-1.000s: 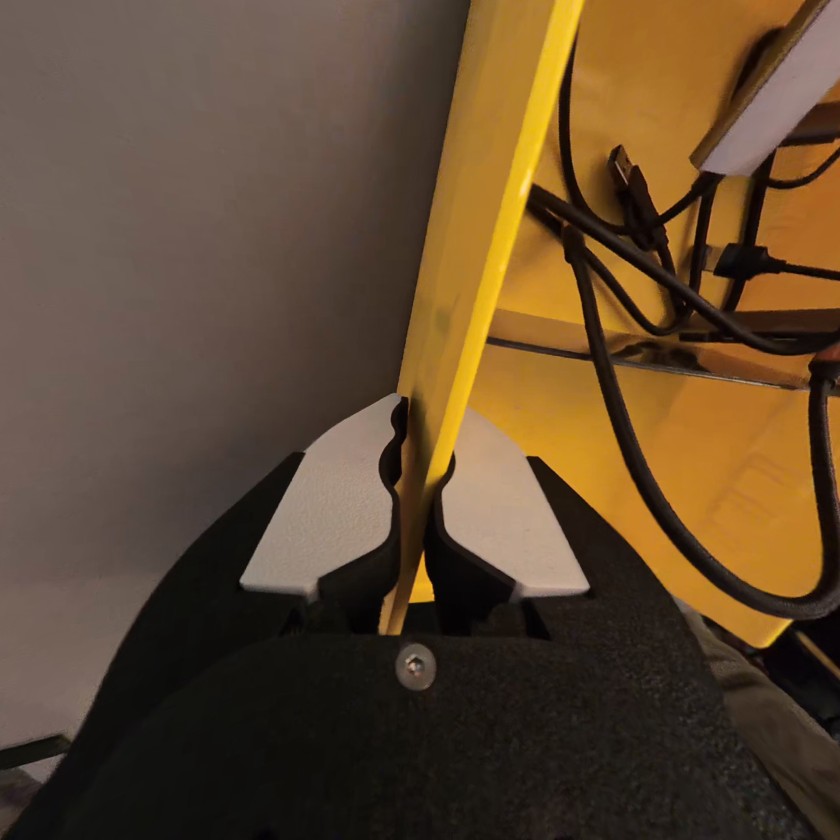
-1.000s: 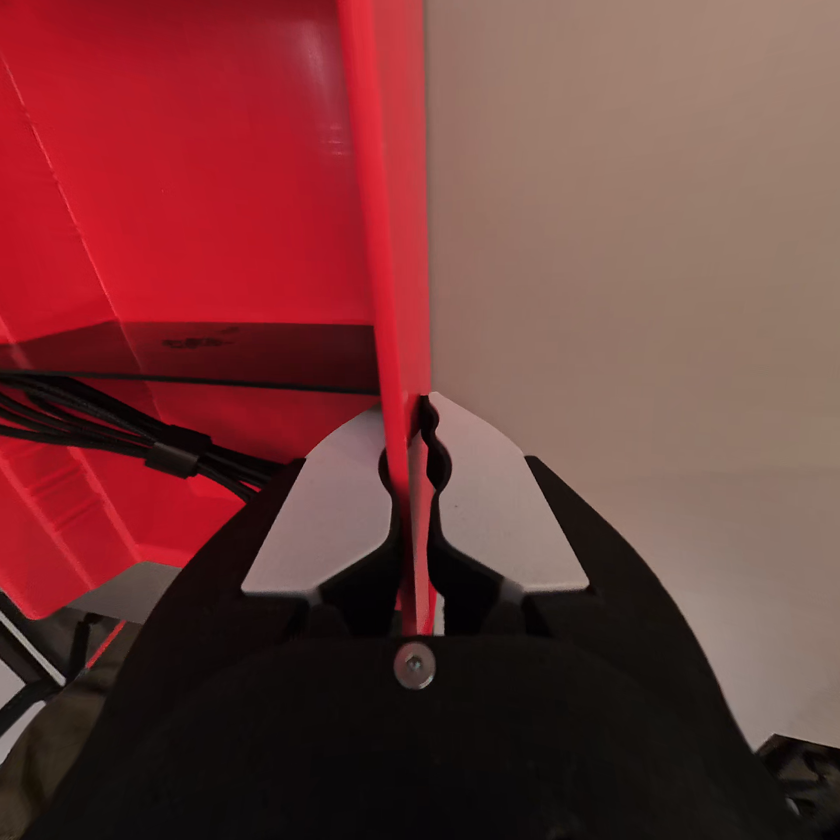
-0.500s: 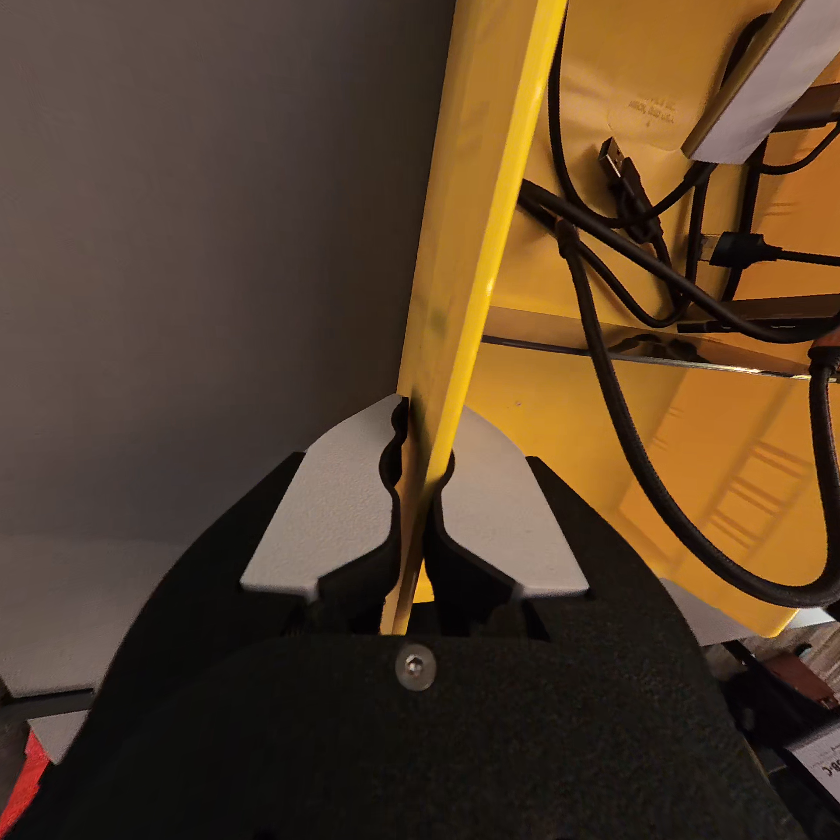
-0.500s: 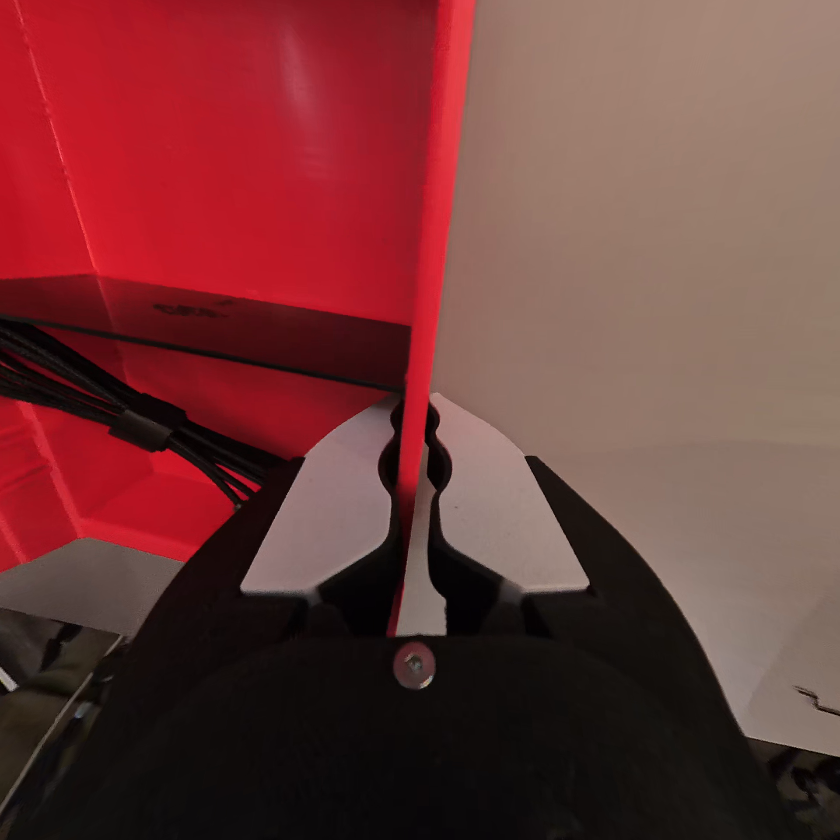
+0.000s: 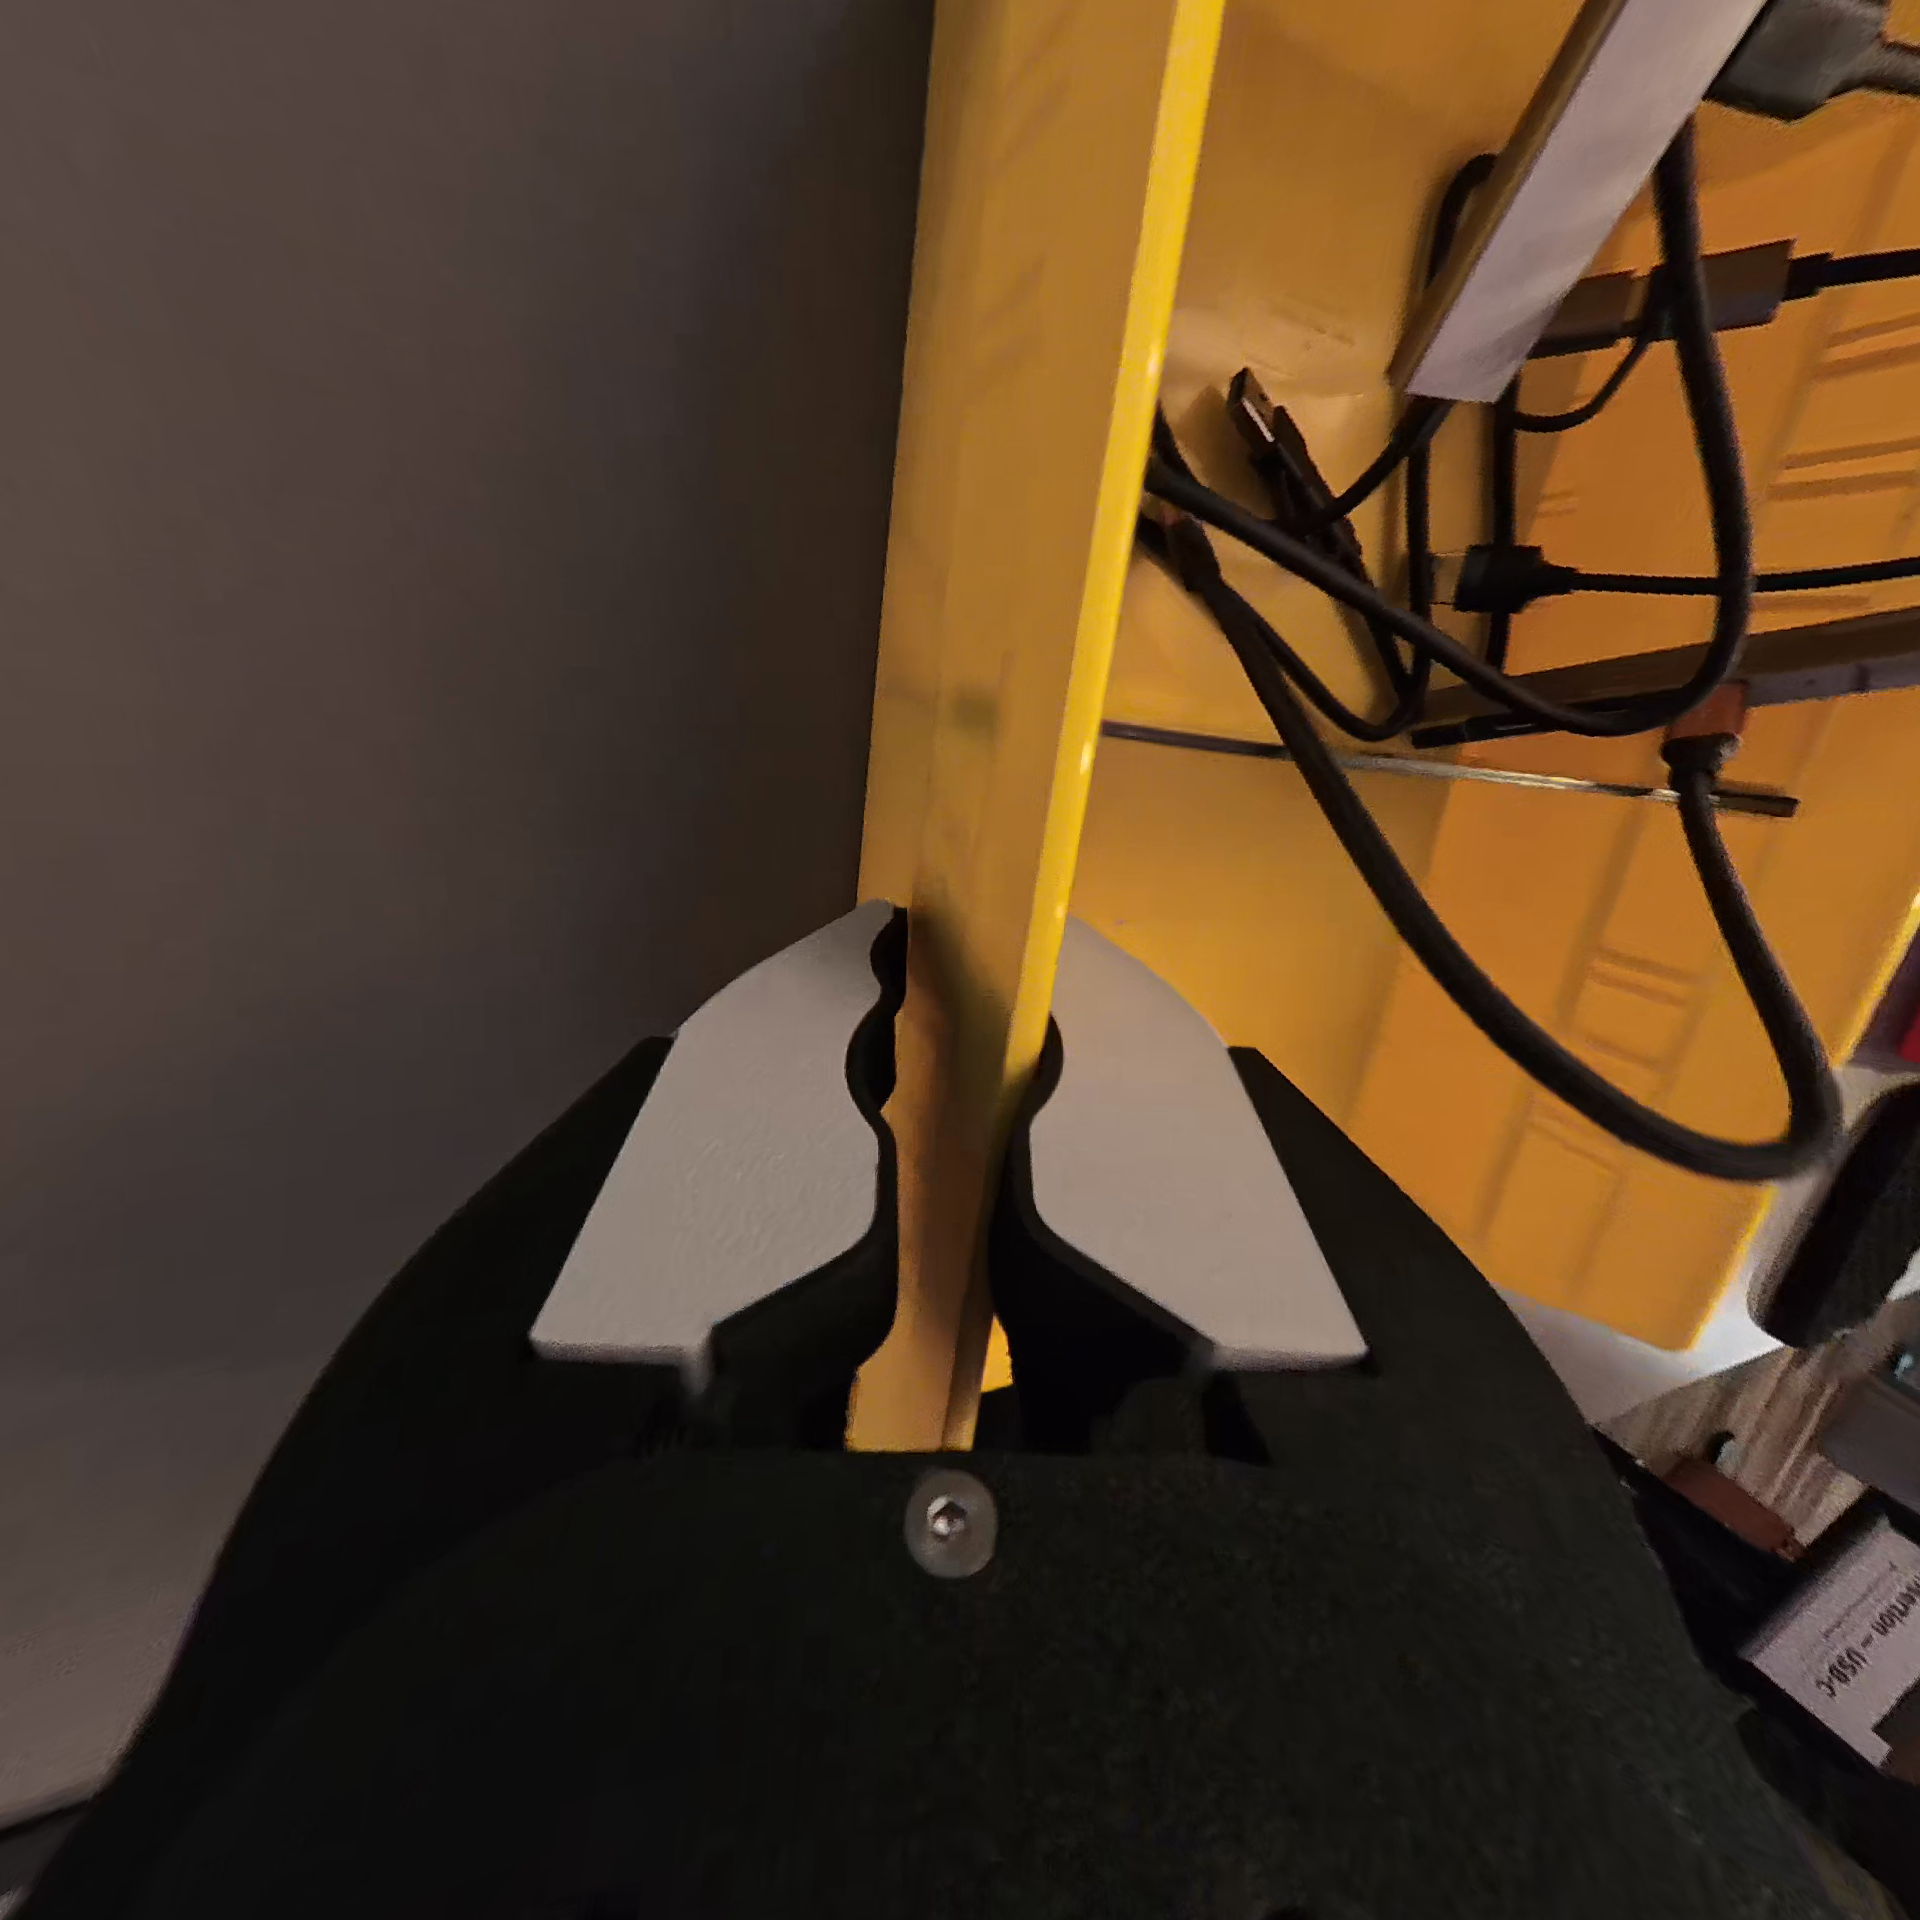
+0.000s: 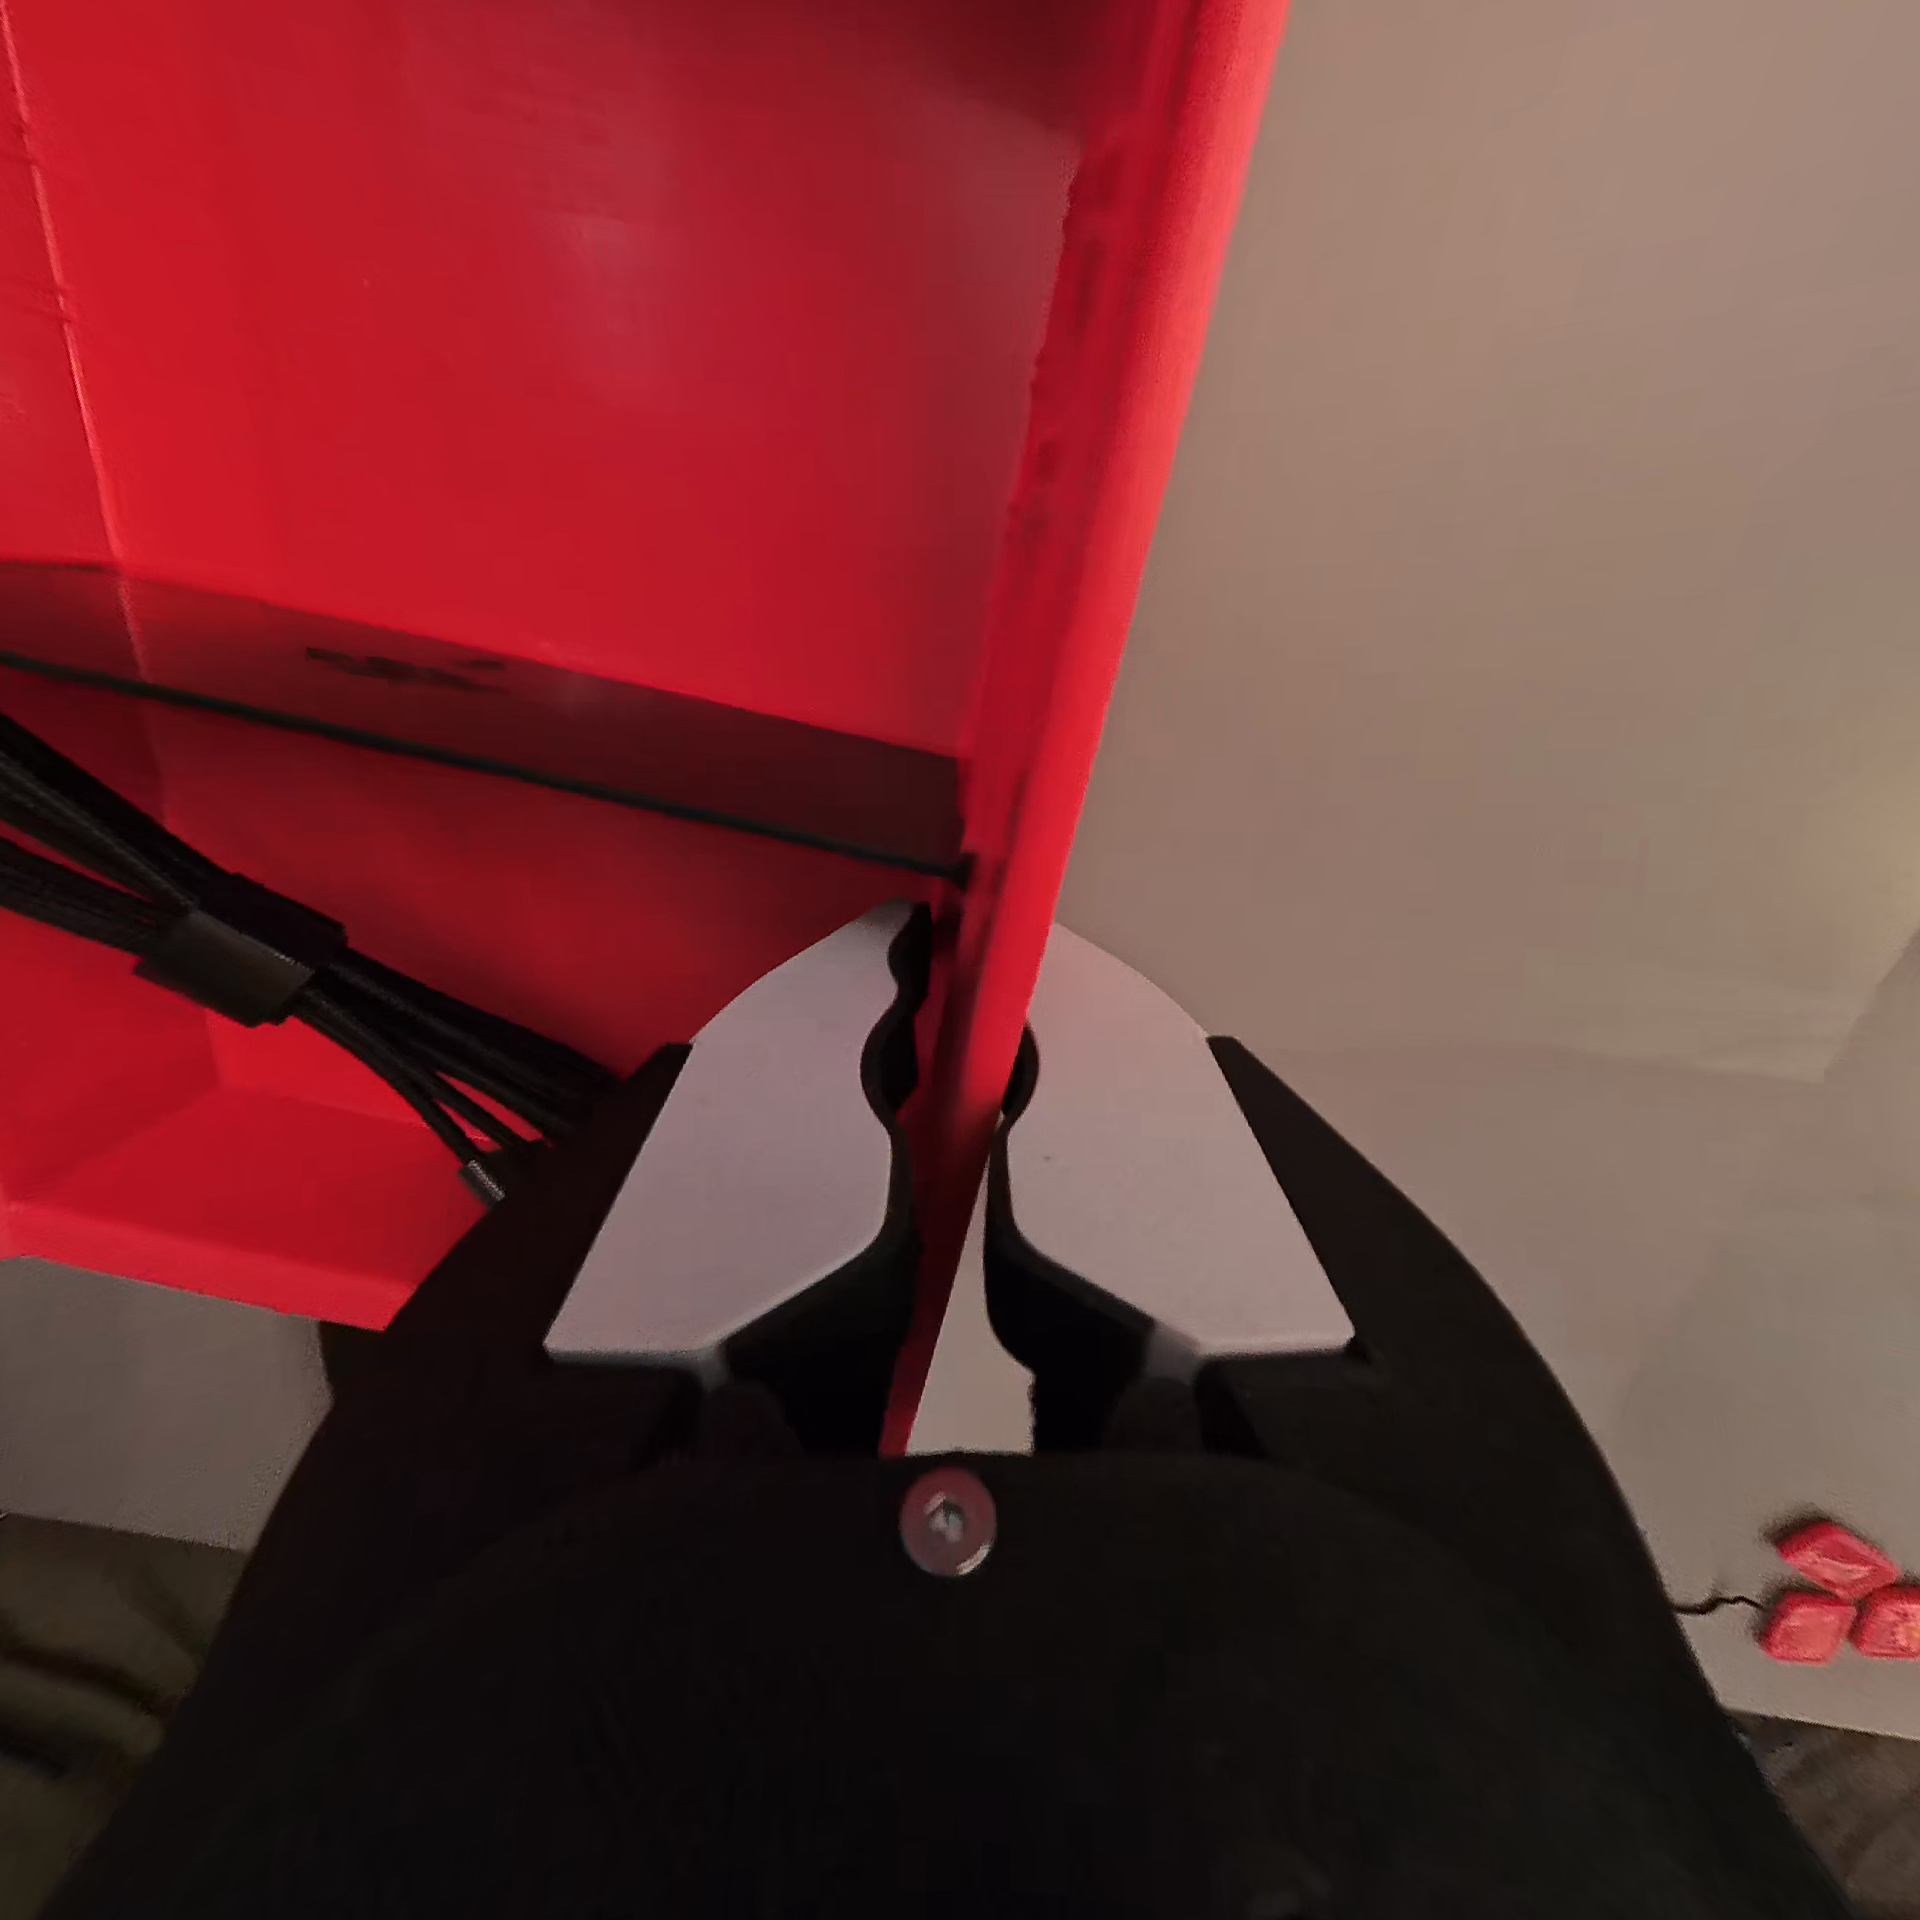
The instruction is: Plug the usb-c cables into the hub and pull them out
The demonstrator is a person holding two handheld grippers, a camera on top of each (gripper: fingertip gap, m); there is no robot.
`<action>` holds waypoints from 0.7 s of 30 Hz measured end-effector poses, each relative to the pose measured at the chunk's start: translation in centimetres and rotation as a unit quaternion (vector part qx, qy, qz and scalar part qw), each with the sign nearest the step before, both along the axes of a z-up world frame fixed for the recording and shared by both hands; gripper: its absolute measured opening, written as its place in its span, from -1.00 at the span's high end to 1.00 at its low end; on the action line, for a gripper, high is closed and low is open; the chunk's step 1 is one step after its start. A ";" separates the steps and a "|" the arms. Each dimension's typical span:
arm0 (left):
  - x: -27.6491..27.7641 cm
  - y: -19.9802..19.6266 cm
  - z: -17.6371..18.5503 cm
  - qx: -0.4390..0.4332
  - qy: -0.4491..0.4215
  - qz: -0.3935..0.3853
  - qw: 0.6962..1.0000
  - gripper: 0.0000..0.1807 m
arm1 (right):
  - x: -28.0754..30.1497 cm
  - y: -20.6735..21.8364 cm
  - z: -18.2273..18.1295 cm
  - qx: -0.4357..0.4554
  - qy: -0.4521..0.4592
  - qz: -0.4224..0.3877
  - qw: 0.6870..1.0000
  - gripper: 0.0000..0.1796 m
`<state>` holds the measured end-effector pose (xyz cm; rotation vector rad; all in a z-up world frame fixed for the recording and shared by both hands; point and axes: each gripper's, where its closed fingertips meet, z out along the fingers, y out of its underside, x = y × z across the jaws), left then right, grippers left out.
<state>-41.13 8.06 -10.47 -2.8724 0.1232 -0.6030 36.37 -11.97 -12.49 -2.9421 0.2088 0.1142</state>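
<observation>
The left gripper (image 5: 961, 1081) is still clenching the yellow bin's wall (image 5: 1023, 540), its tangled cables (image 5: 1475, 914) swinging farther right; the right gripper (image 6: 951, 1081) keeps gripping the red bin's wall (image 6: 1081, 582), now tilting rightward.

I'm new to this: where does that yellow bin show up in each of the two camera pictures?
Left wrist view: the yellow bin fills the centre and right, its wall pinched by the left hand-held gripper.
Right wrist view: not in it; the right hand-held gripper pinches a red bin instead.
Shared landmark: the plain pale wall behind.
</observation>
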 end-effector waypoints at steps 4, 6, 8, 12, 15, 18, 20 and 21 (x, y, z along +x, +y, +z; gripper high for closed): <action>-0.6 -0.3 2.5 0.038 -0.037 -0.014 0.999 0.78 | 0.7 0.5 2.1 0.052 -0.031 0.013 0.998 0.77; -1.1 -0.2 5.0 0.077 -0.062 -0.014 0.995 0.79 | 1.4 0.9 4.3 0.093 -0.061 0.018 0.994 0.75; -1.6 0.2 8.5 0.124 -0.111 0.007 0.986 0.90 | 1.1 1.7 7.2 0.150 -0.060 0.023 0.987 0.76; 0.1 1.3 16.2 0.267 -0.188 -0.024 0.945 0.88 | -1.5 4.7 15.7 0.338 -0.036 0.044 0.939 0.72; 4.2 1.6 17.0 0.326 -0.158 -0.115 0.925 0.74 | -5.3 5.7 24.5 0.535 -0.033 0.081 0.841 0.70; 7.1 4.1 15.2 0.344 -0.109 -0.115 0.925 0.23 | -10.0 4.1 31.4 0.696 -0.016 0.124 0.707 0.67; 8.2 5.7 13.0 0.300 -0.084 -0.105 0.945 0.31 | -12.2 3.6 33.2 0.736 0.017 0.135 0.663 0.70; 8.5 6.3 11.4 0.268 -0.063 -0.104 0.956 0.35 | -13.1 3.7 33.6 0.744 0.036 0.137 0.653 0.70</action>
